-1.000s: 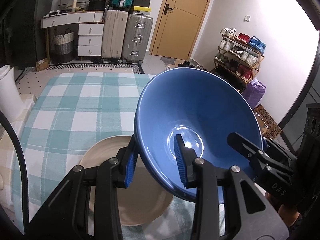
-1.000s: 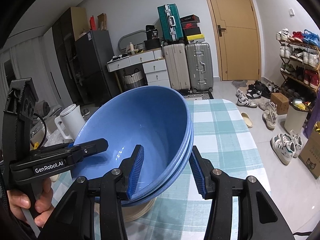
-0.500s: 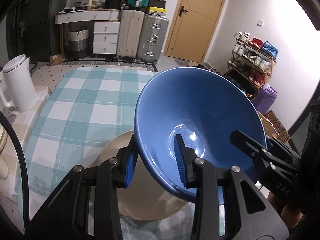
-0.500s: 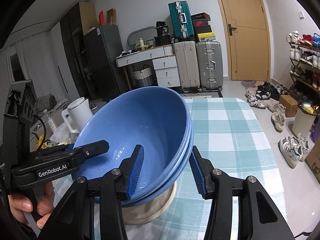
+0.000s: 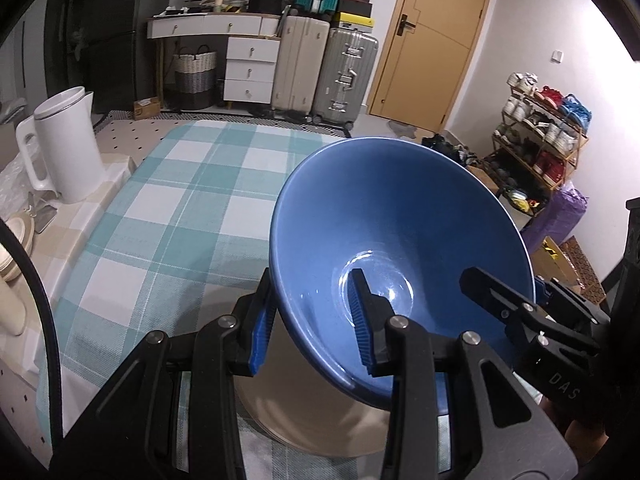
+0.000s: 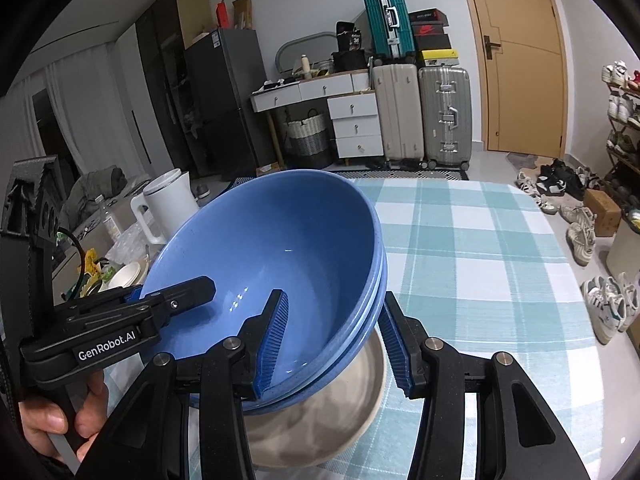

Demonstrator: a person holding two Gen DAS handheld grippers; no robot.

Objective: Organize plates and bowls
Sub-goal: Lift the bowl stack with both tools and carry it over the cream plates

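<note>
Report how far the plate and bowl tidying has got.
Done: blue bowls are nested into one stack. In hand: the left gripper and right gripper each clamp its rim from opposite sides, tilted above the beige plate on the checked tablecloth. Left: setting the stack down; cream dishes at the table's side remain unsorted.

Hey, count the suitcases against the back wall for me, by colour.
Teal suitcase: 1
Cream suitcase: 1
Silver suitcase: 1
Total: 3
</note>
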